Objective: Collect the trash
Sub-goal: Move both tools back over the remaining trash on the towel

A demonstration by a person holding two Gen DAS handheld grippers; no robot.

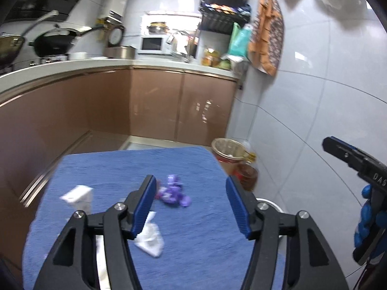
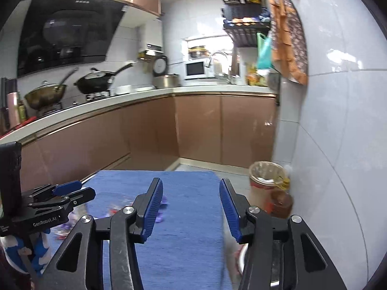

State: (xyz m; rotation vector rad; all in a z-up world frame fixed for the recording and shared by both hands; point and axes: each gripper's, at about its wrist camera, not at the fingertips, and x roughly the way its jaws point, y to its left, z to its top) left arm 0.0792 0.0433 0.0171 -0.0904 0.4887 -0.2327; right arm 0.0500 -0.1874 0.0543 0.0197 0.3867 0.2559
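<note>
On the blue cloth [image 1: 193, 164], purple wrapper [image 1: 174, 191] just beyond the left gripper [image 1: 191, 207] fingers, wide apart, empty

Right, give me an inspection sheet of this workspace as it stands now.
Surface: blue cloth covering a table, in a kitchen.
Job's things: purple wrapper, white wrapper and white carton lie on the cloth; lined bin stands on the floor past the far right corner.
Clutter: brown bottle beside the bin.
Grippers: left gripper open, empty; right gripper open, empty.
Cables: nothing seen.
Surroundings: brown cabinets, wok on the stove, microwave, tiled wall.
</note>
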